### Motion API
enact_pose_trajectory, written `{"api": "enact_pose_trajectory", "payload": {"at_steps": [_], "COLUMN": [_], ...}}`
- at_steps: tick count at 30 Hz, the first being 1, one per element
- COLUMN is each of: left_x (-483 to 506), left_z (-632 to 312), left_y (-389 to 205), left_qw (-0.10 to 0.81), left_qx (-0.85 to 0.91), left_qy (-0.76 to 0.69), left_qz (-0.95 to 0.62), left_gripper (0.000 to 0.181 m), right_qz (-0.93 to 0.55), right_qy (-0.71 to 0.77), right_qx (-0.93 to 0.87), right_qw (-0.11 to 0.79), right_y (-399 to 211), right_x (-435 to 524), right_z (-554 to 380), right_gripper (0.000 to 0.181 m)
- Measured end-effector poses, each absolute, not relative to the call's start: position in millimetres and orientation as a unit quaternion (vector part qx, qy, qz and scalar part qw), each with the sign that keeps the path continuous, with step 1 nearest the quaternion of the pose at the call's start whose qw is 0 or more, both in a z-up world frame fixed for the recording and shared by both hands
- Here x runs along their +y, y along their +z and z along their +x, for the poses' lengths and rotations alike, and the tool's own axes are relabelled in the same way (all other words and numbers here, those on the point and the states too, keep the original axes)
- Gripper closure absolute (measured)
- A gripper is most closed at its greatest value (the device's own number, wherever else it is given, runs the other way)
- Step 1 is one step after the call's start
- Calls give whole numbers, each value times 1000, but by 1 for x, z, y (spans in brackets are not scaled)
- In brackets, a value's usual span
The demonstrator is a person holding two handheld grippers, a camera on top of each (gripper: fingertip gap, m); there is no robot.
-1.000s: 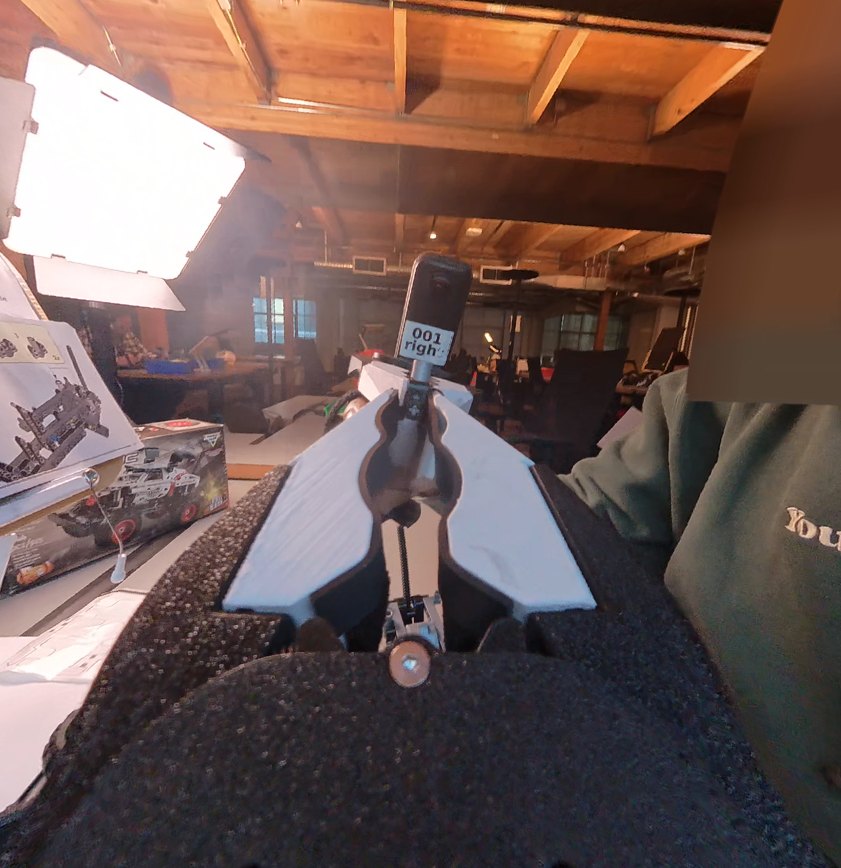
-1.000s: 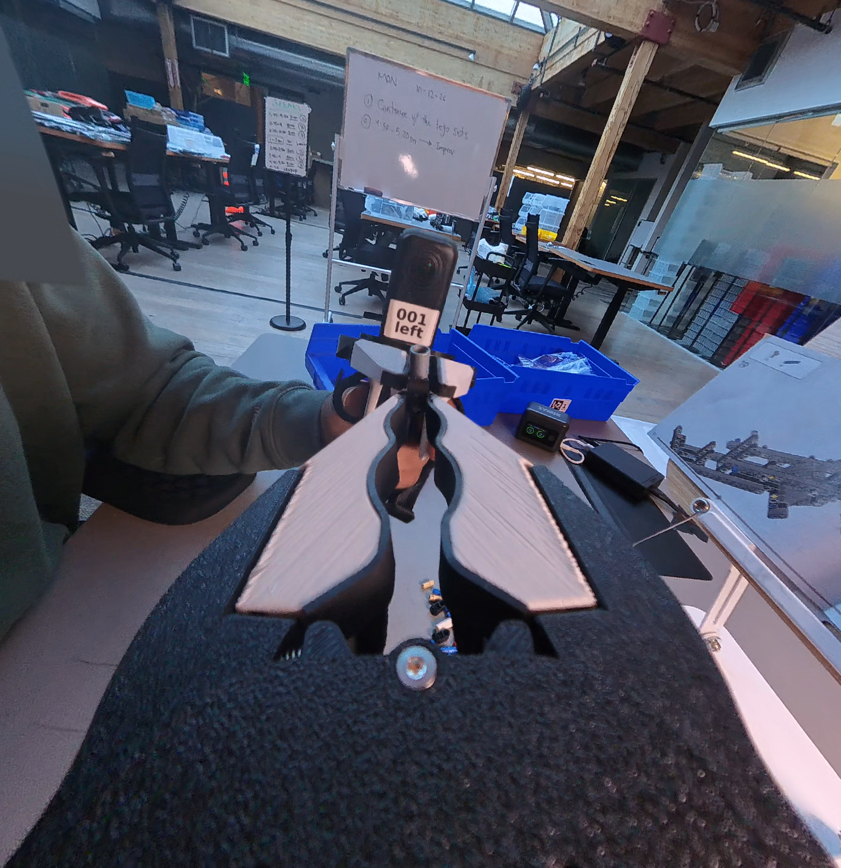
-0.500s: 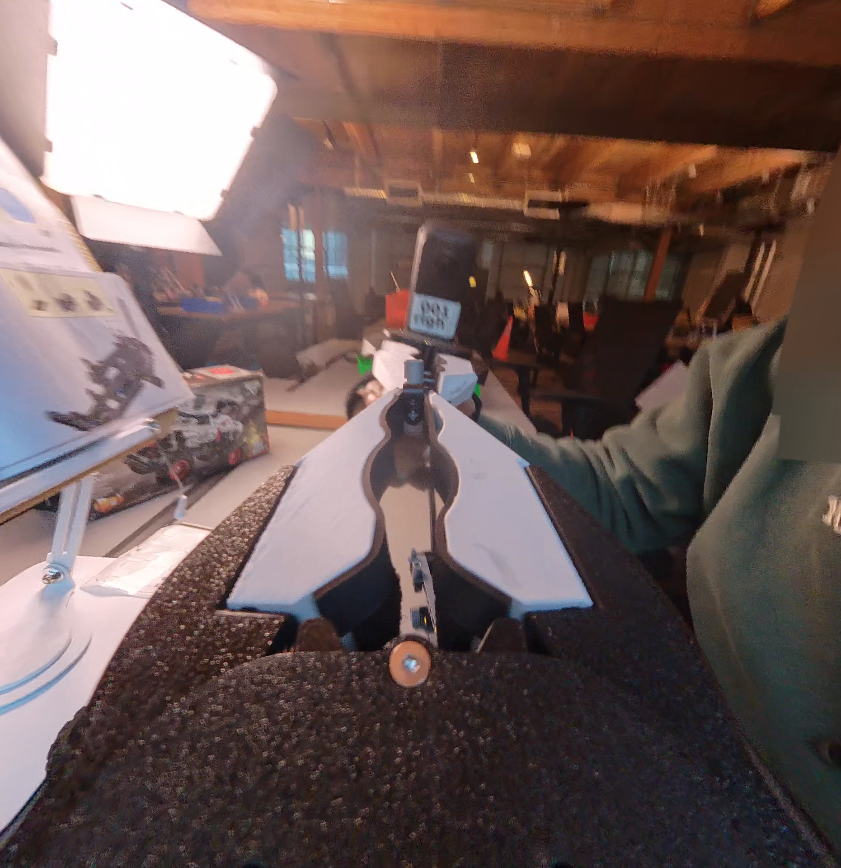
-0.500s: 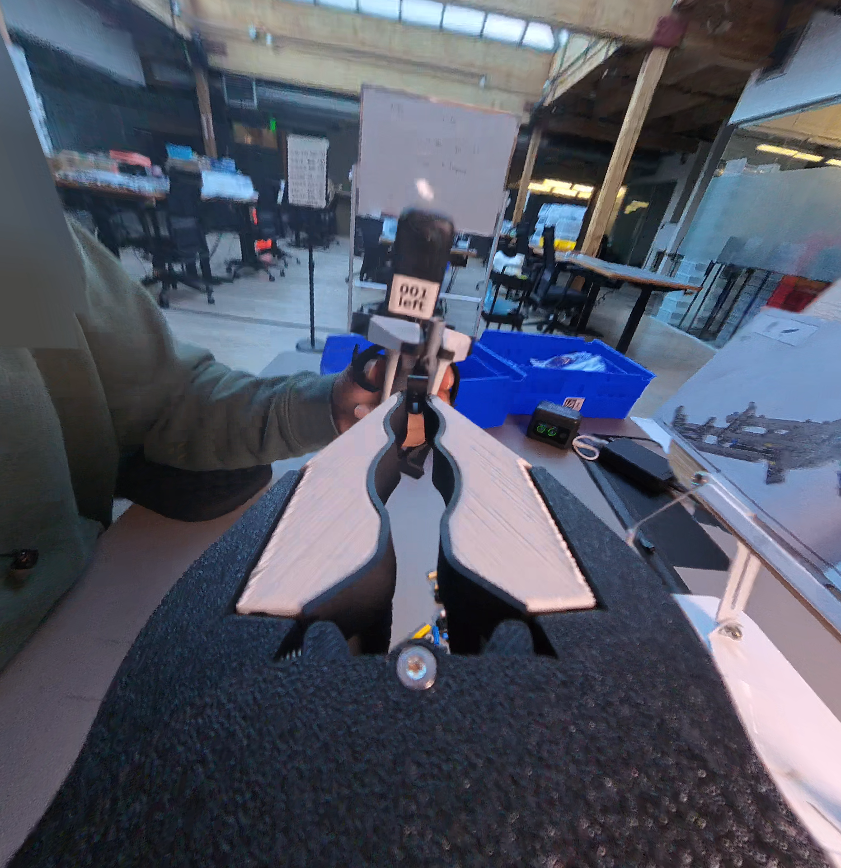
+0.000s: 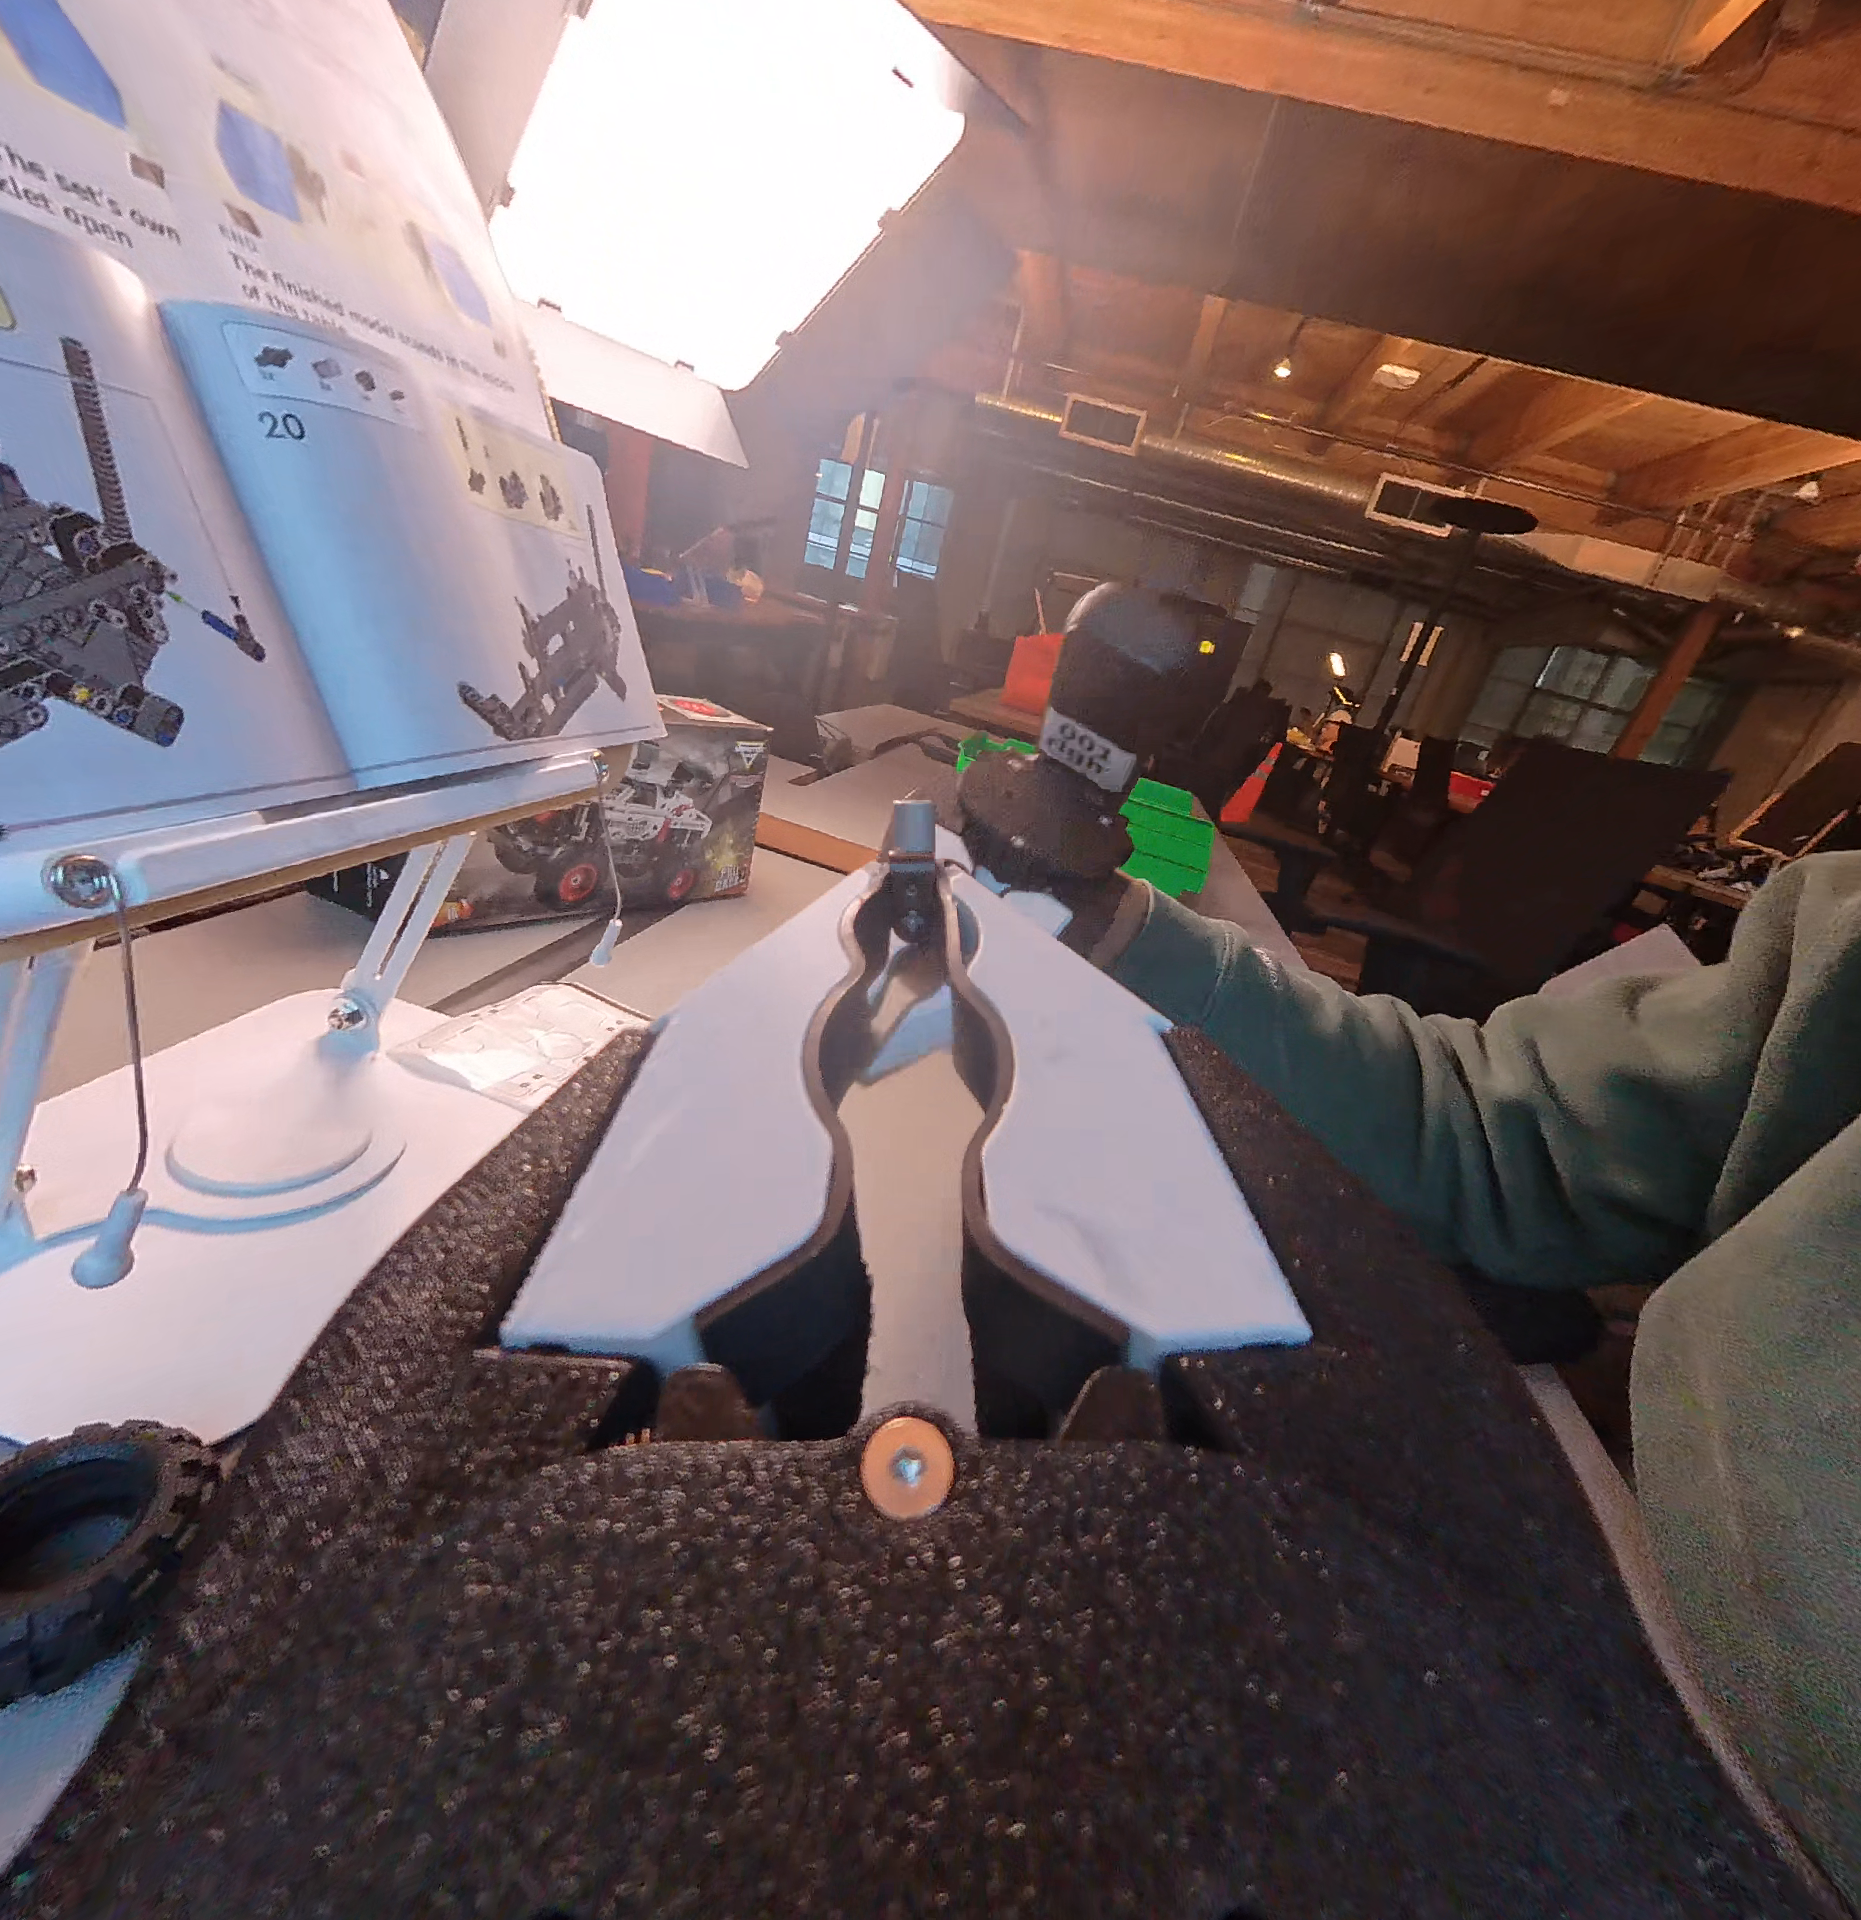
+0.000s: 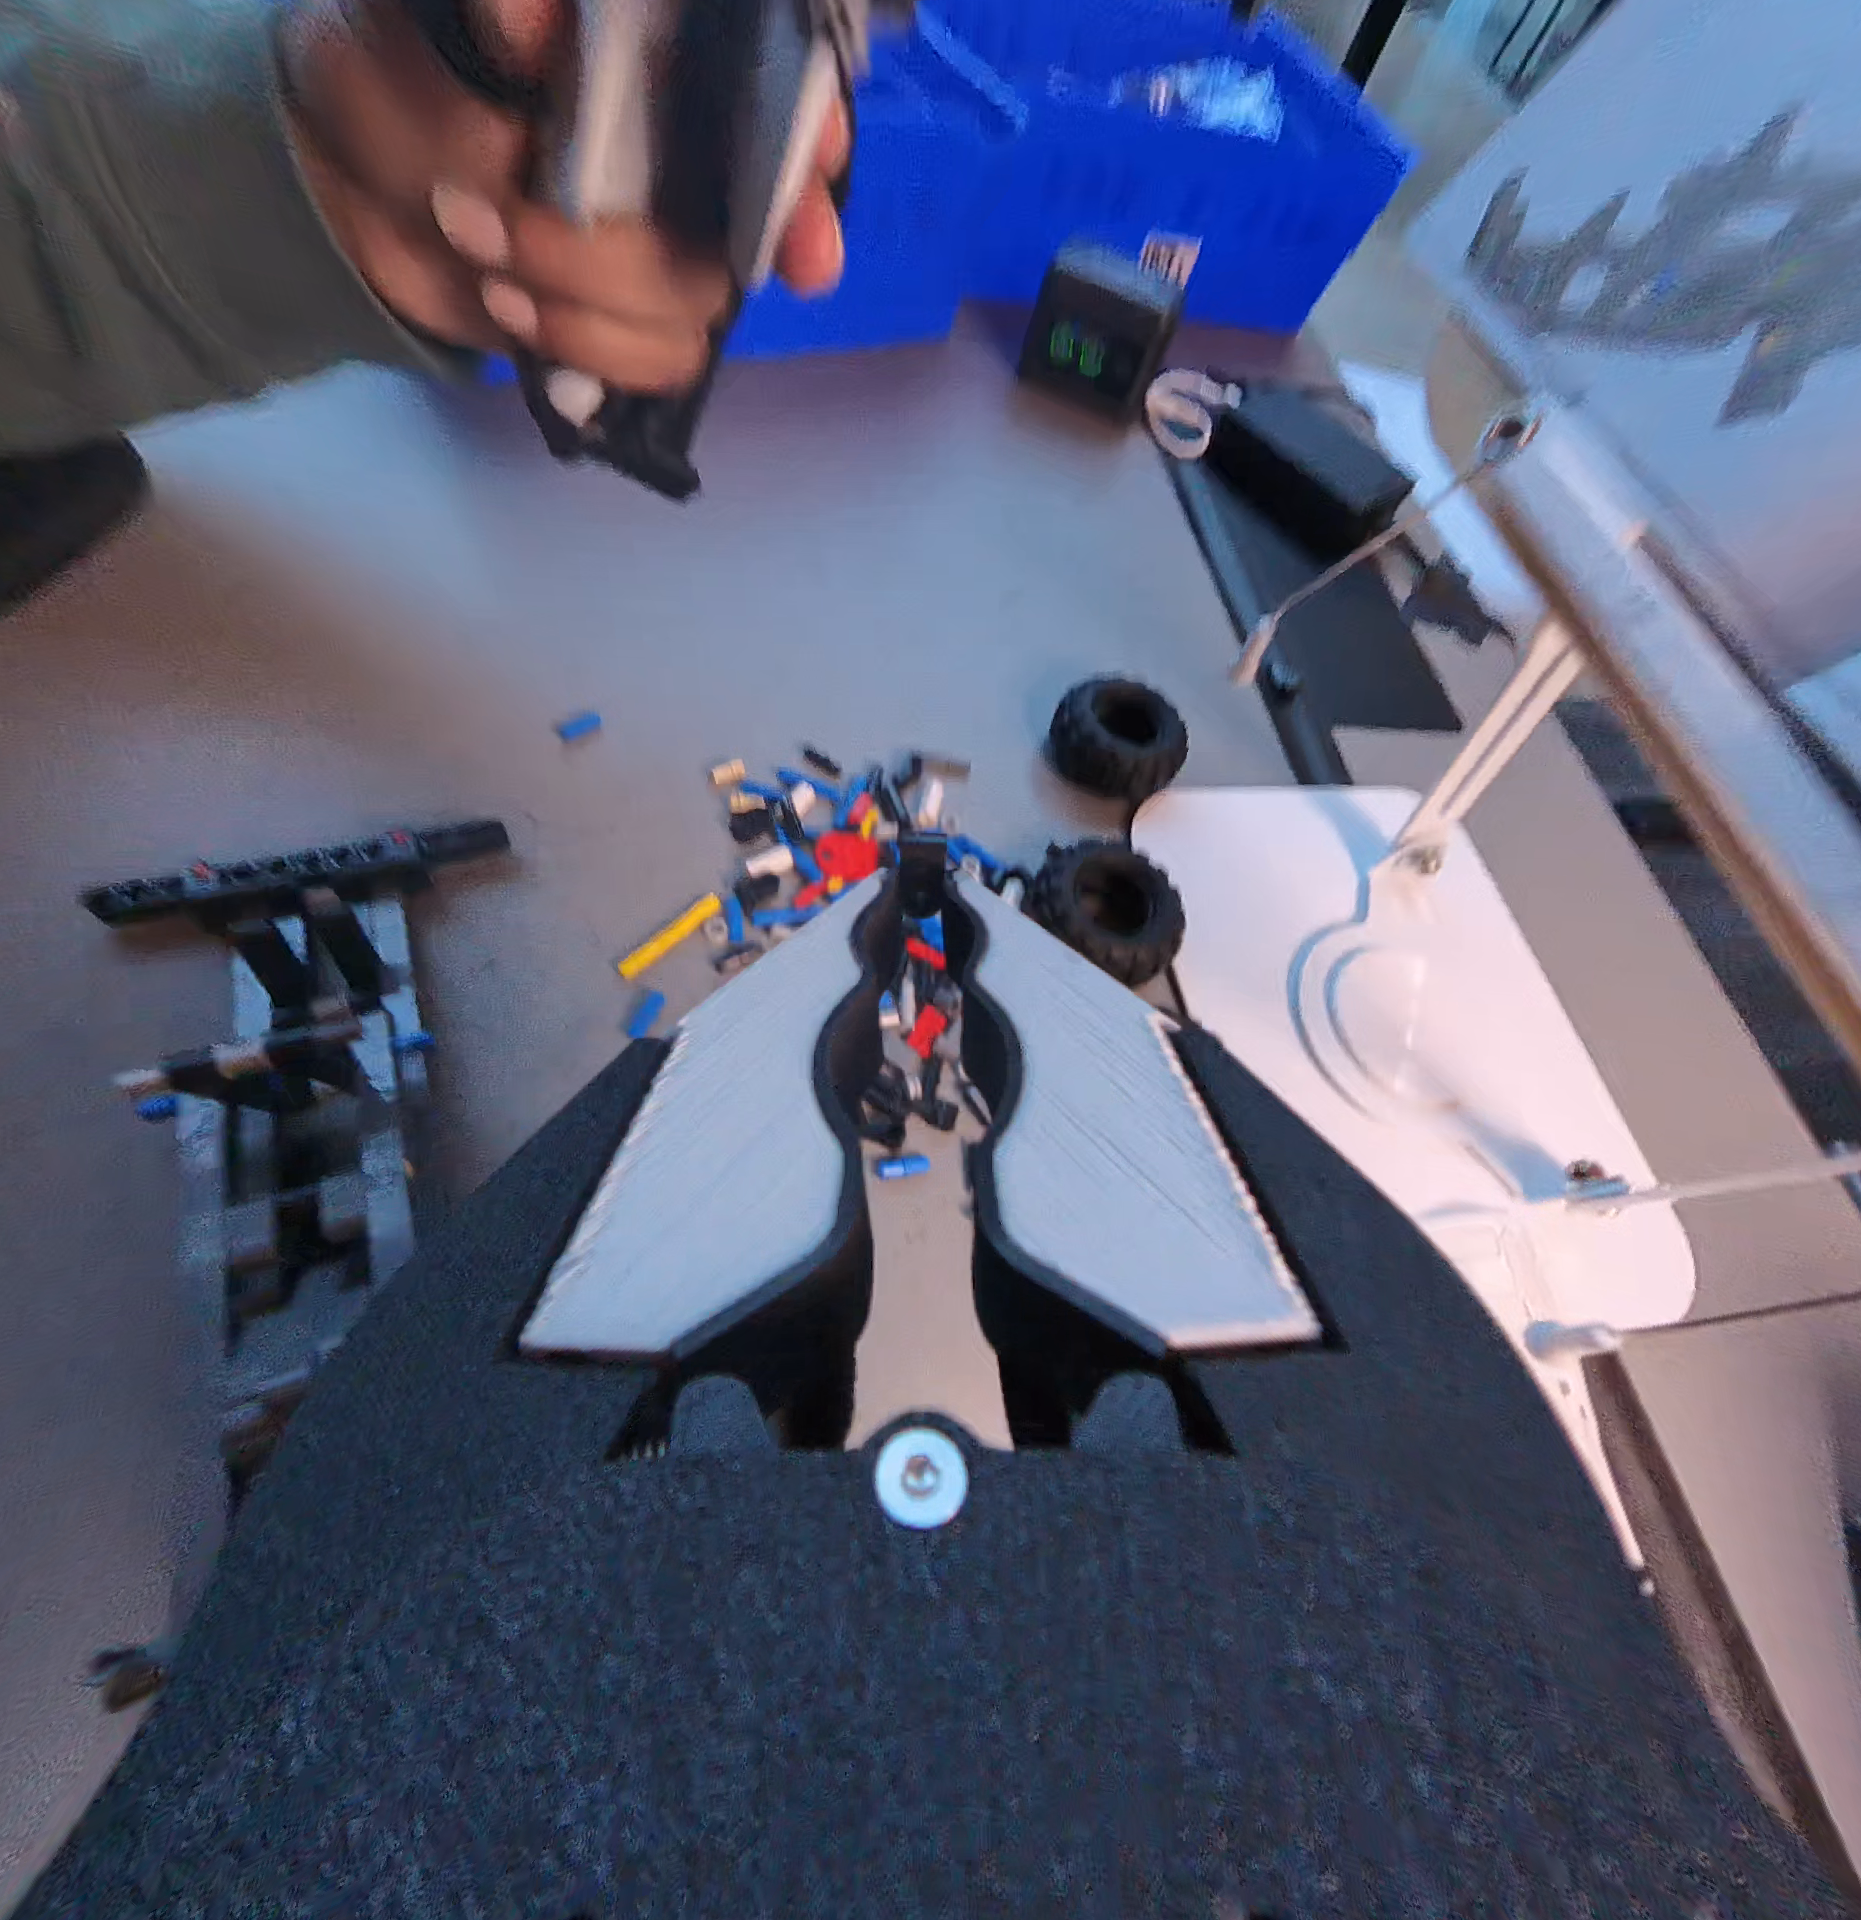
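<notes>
My right gripper (image 6: 918,883) hangs over a grey table (image 6: 697,603), fingertips pressed on a small black piece (image 6: 921,857); beneath lies a pile of small building-toy parts (image 6: 843,862), two black tyres (image 6: 1113,909) beside it, a dark part-built frame (image 6: 292,997) to the left, and two blue bins (image 6: 1071,166) at the far edge; my left gripper (image 5: 910,883) tilts upward, tips pinching a short grey-and-black pin (image 5: 910,831); one instruction booklet (image 5: 282,520) stands on a white stand (image 5: 271,1122); one toy box (image 5: 635,831) lies behind, under wooden ceiling beams (image 5: 1528,125).
</notes>
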State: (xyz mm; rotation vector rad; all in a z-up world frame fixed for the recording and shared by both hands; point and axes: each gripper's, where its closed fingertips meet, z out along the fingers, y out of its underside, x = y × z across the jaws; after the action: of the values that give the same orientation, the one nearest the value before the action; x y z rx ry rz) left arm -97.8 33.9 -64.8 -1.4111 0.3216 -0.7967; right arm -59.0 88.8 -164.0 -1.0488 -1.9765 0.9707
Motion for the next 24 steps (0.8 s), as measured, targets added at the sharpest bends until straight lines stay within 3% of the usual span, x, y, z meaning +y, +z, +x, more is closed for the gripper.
{"api": "enact_pose_trajectory", "payload": {"at_steps": [5, 10, 13, 19, 24], "left_x": [39, 44, 45, 39, 31], "left_z": [-93, -89, -85, -65, -47], "left_y": [-76, -90, -96, -86, -74], "left_qw": [662, 644, 632, 610, 596], "left_qx": [138, 133, 125, 116, 124], "left_qy": [-369, -386, -414, -500, -554], "left_qz": [-638, -647, -643, -603, -568], "left_gripper": [174, 174, 174, 175, 174], "right_qz": [-447, -450, -447, -356, -299], "right_qy": [315, 309, 357, 485, 468], "right_qx": [-793, -791, -761, -696, -701], "right_qw": [268, 278, 307, 391, 447], "right_y": [-247, -252, -224, -107, -77], "right_x": [105, 103, 103, 64, 30], "right_z": [-72, -76, -75, -58, -58], "right_gripper": [174, 147, 143, 156, 153]}}
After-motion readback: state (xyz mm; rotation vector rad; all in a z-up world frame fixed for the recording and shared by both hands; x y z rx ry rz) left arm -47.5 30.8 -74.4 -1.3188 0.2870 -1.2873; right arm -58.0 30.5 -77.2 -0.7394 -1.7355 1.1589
